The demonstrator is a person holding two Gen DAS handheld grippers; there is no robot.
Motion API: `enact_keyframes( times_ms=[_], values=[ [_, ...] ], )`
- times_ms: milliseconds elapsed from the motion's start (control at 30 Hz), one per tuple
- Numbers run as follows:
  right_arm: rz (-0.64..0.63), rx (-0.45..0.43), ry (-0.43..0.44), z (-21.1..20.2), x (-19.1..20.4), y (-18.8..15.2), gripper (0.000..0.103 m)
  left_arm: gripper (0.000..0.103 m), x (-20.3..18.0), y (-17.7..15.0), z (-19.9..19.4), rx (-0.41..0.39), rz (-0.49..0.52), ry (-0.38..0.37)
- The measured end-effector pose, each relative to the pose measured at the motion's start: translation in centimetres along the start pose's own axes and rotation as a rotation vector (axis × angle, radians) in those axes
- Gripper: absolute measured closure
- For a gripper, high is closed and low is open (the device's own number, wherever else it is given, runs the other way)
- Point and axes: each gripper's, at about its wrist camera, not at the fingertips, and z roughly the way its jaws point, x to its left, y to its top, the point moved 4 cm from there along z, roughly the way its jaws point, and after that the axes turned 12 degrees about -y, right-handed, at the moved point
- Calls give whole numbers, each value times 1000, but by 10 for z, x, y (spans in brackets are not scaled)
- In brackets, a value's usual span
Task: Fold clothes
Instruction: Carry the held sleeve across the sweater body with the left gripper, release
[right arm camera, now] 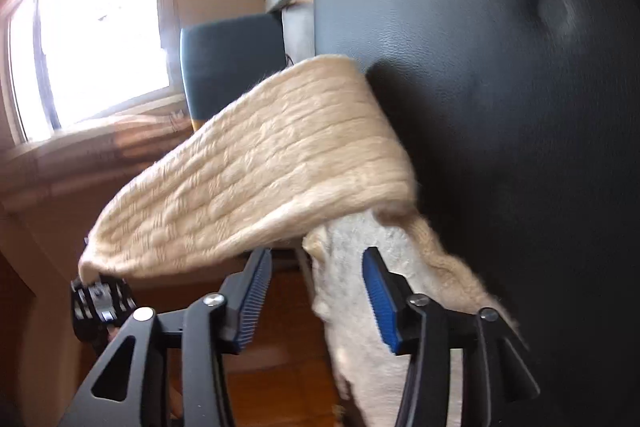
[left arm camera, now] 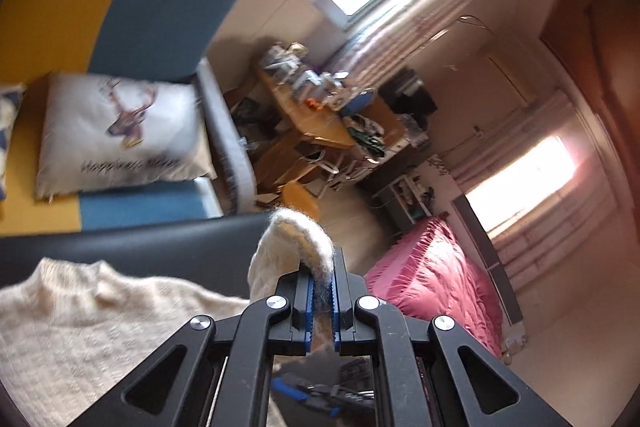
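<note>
Left tongs [left arm camera: 323,291] pinch sweater [right arm camera: 256,171]; right tongs [right arm camera: 316,291] gape beside it.

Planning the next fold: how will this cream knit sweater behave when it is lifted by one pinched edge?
Probably floppy: the sweater sags in a curve between grips. Likely clingy rather than slippery, as its fuzzy knit bunches in the left hand-held gripper. Seemingly thick, so folds may stay bulky.
</note>
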Motion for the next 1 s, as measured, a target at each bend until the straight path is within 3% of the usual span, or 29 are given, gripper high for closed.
enact_keyframes(
  times_ms=[67,100,333,533,700,833,1000],
  values=[
    [84,-42,70,1,-7,2,24,97,-16,7,4,-6,19,-11],
    [124,-60,107,3,-10,2,20,97,-21,8,4,-10,25,-17],
    [244,-67,236,18,-2,-2,19,97,-31,10,2,-8,40,-16],
    [283,-139,213,18,-6,14,19,96,-25,12,-12,-44,16,-42],
    [214,-158,133,21,2,24,19,96,-12,9,-45,-91,20,-35],
    [123,-154,31,26,3,24,19,96,28,-10,-77,-112,-32,-4],
    [43,-131,-45,32,1,19,19,96,111,-58,-113,-121,-161,95]
  ],
)
